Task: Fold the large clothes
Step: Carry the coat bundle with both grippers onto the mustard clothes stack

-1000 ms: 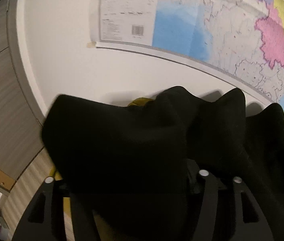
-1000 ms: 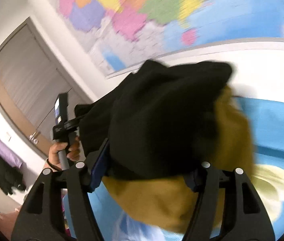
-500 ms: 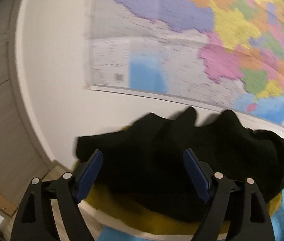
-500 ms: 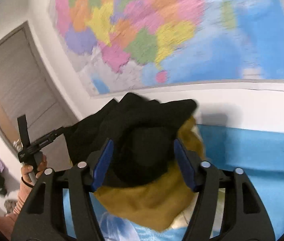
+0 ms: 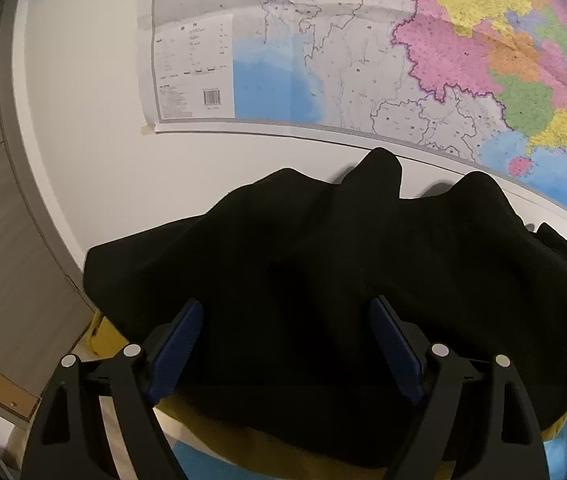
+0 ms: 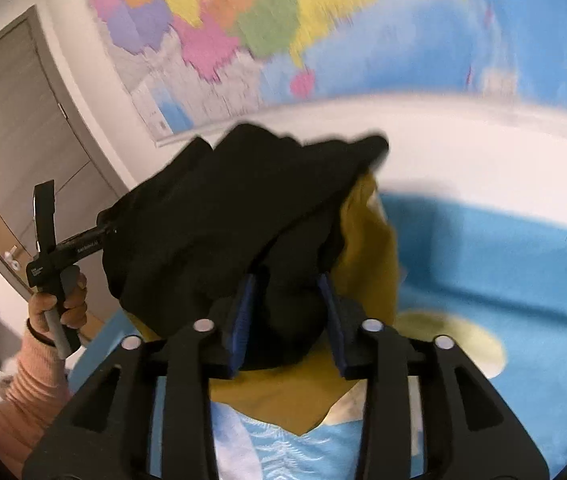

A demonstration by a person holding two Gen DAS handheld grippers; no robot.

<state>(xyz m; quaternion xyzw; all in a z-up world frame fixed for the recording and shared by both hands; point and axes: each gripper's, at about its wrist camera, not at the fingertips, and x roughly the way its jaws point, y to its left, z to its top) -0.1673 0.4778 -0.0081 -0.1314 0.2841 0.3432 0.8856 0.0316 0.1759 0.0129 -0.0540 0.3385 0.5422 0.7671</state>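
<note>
A large black garment (image 5: 323,264) with a mustard-yellow lining (image 5: 267,452) hangs in the air, held up between both grippers. My left gripper (image 5: 283,344) stands wide, with bunched black cloth lying between its blue pads (image 5: 175,344). My right gripper (image 6: 287,312) has its jaws close together, shut on a fold of the same garment (image 6: 243,216), with yellow lining (image 6: 371,256) hanging below. The left gripper's handle (image 6: 47,240) and the hand holding it show at the left of the right wrist view.
A coloured wall map (image 5: 403,60) hangs on the white wall straight ahead. A grey door (image 6: 15,120) is at the left. A light blue bed sheet (image 6: 503,300) with a printed pattern lies below the garment.
The right gripper's jaws have closed in on the black cloth. The garment has been shaken and lifted, and both views have swung across the map.
</note>
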